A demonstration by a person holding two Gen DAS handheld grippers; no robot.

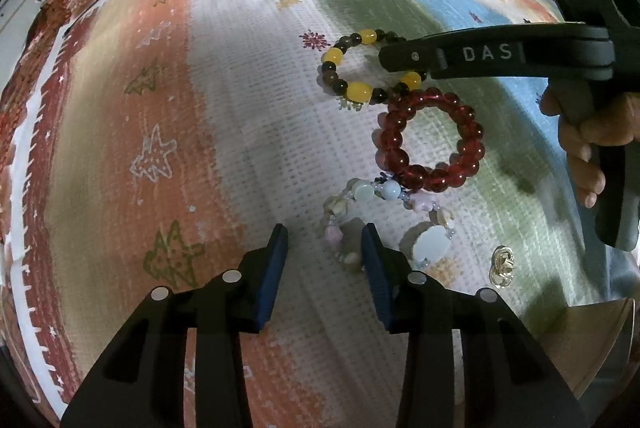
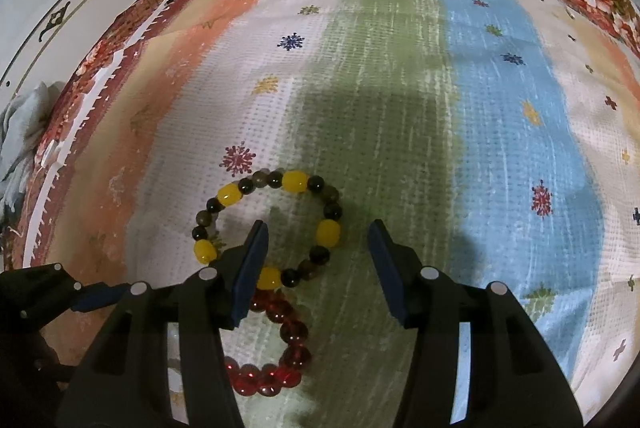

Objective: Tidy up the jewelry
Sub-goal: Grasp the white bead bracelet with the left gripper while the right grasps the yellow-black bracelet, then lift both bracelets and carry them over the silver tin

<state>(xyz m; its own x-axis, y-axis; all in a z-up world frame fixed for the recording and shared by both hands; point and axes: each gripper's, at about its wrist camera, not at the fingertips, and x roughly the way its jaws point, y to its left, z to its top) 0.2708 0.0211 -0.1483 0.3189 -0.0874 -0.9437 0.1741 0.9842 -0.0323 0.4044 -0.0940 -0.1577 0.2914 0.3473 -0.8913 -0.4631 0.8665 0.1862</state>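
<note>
While both units point steeply down, the right hand-held gripper (image 2: 316, 260) stands released, jaws straddling one side of the yellow-and-dark bead bracelet (image 2: 268, 228) on the patterned cloth (image 2: 400, 88); the left hand-held gripper (image 1: 324, 260) hangs released beside the pastel bracelet (image 1: 360, 204)

Both wrist views look steeply down, close over the striped cloth (image 1: 248, 108), sharing the yellow-and-dark bracelet (image 2: 256, 204).

In the right wrist view, the right gripper's (image 2: 316, 228) left finger (image 2: 250, 268) covers the yellow bracelet's (image 2: 288, 182) arc at 7 o'clock and the red bracelet's (image 2: 292, 336) left half. In the left wrist view, a small pale trinket (image 1: 503, 265) at 4 o'clock is perhaps a ring. The pastel bracelet's (image 1: 362, 194) near side hides behind the left gripper's (image 1: 324, 234) finger (image 1: 374, 268).
</note>
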